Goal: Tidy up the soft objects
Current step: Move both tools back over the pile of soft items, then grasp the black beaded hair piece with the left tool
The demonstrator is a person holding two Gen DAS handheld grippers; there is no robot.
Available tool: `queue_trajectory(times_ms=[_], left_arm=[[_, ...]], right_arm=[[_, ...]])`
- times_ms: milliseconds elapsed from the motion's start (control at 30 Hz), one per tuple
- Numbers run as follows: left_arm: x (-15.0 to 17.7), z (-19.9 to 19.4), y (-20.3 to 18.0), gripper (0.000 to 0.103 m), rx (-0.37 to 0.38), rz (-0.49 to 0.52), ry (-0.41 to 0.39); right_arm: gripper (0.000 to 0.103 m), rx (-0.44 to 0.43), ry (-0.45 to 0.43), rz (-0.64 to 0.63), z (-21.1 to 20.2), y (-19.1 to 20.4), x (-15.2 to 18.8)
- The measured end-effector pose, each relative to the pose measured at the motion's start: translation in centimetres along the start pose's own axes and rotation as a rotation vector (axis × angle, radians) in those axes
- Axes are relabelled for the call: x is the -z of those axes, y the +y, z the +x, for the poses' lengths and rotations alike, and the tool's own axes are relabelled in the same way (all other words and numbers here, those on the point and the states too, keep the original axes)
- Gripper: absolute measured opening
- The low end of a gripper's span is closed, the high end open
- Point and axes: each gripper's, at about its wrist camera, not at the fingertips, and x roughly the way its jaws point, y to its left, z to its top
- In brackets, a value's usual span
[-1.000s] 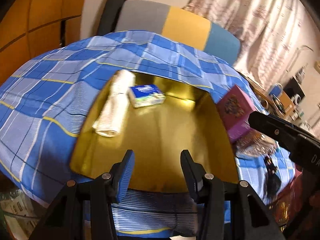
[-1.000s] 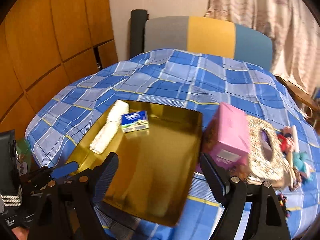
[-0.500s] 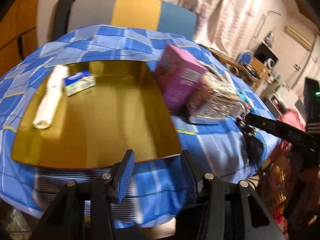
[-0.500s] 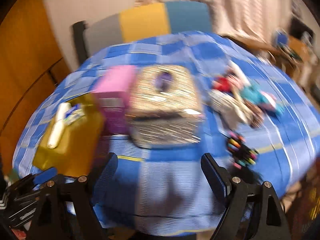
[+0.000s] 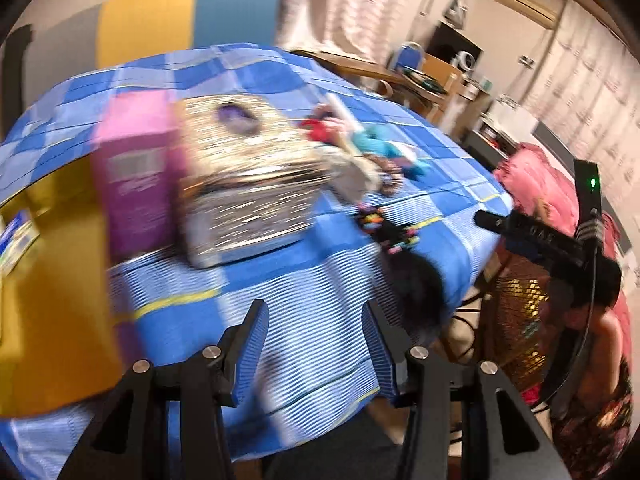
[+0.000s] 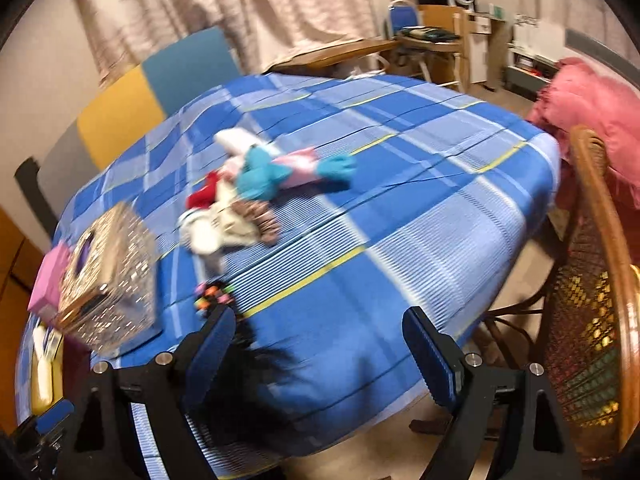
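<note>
Blue checked tablecloth (image 6: 400, 216) under soft toys (image 6: 256, 192); left gripper (image 5: 316, 336) and right gripper (image 6: 320, 340) jaws spread, empty.

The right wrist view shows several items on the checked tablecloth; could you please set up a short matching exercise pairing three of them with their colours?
Things:
1. plush toy
2. tissue box cover
3. carton

Colours:
a. pink
b. teal and pink
c. glittery silver-gold

Pairs: 1-b, 2-c, 3-a. All three lie on the tablecloth, beyond the open right gripper.
</note>
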Motion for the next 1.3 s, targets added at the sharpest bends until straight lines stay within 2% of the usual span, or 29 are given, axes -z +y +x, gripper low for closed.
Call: queue_trajectory(times_ms=[100,233,333,467,700,833,900,1000,1100,1300], left_arm=[[-2.0,2.3,-3.1,0.049,0.019,0.049,0.020],[-3.9,5.5,-6.2,0.049,0.006,0.112,0.043],[-4.7,7.7,-7.4,0.049,0.014,0.126,0.069],[-5.5,10.7,-8.1,0.049,0.013,0.111,0.108],[-6.1,14.2,-8.7,0.049,0.008,0.106,0.122],[-5.5,15.8,-8.1,0.049,0.043,0.080,0.149],[-5.1,16.0,-7.8,0.048,0.050,0.079,0.138],[-4.6,15.7,-8.2,0.041,0.018,0.131,0.114],[-4.3,15.4,-8.0,0.037,0.026,0.162,0.099],[-3.3,14.2,-7.3,0.036,0.038,0.165,0.077]], right_arm=[[0.087,0.020,-0.019,0.010,-0.3,-0.8,-0.1],[0.087,0.018,-0.014,0.013,0.1,-1.3,-0.1],[0.087,0.024,-0.014,0.027,0.2,-1.7,-0.1],[0.087,0.035,-0.031,0.049,0.0,-2.6,-0.4],[0.087,0.030,-0.036,0.085,-0.1,-3.8,-0.6],[0.087,0.020,-0.028,0.084,0.1,-3.6,-0.4],[0.087,0.016,-0.024,0.081,0.3,-3.5,-0.3],[0.087,0.006,-0.018,0.074,0.7,-3.3,-0.1],[0.087,-0.006,-0.003,0.078,1.2,-3.3,0.1],[0.087,-0.075,0.003,0.063,2.4,-2.3,0.4]])
